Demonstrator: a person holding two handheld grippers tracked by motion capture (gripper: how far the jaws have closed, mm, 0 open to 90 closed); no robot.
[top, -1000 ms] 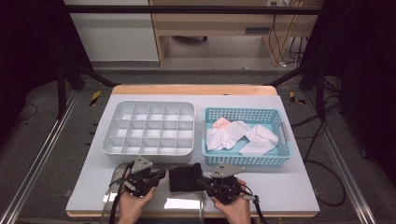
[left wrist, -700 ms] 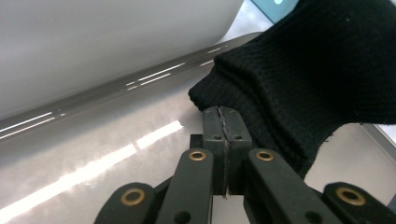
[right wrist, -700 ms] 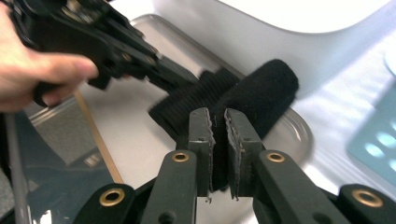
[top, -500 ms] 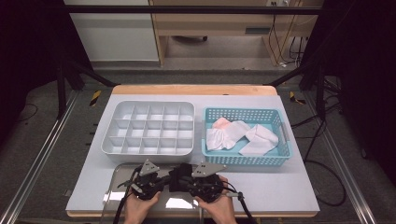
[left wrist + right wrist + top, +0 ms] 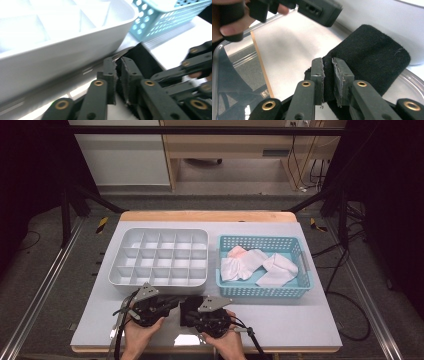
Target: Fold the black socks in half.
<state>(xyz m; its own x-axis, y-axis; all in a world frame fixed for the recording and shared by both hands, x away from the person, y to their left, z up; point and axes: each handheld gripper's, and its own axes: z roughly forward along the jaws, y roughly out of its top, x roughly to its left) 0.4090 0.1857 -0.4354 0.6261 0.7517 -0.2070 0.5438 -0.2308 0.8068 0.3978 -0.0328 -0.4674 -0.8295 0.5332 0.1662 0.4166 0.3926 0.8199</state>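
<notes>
Although the two tools were held well apart a second earlier, they were now found drawn together at the near edge of the table, both closed on the same dark cloth.

Change: the left gripper (image 5: 167, 304) and the right gripper (image 5: 196, 316) had been brought inward until their tips nearly met; half a second earlier they were already close, and the gap was since narrowed further.

Meaning: the black sock (image 5: 190, 309) was judged to be gripped at two points, so that folding or rolling it was likely the step in hand, with stowing in the divided tray (image 5: 158, 279) yet to be done.

Left gripper state: its jaws were seen almost shut, a thin edge of the black sock (image 5: 120, 75) pinched between them.

Right gripper state: its jaws were clamped narrowly on a fold of the black sock (image 5: 372, 55), most of the cloth lying ahead of and to the right of the tips.

Sock position: between the two grippers, touching both, just short of the tray wall ahead of them.

Basket: the blue basket (image 5: 260, 291), holding pale cloths, was left ahead and to the right of the right gripper, untouched.
</notes>
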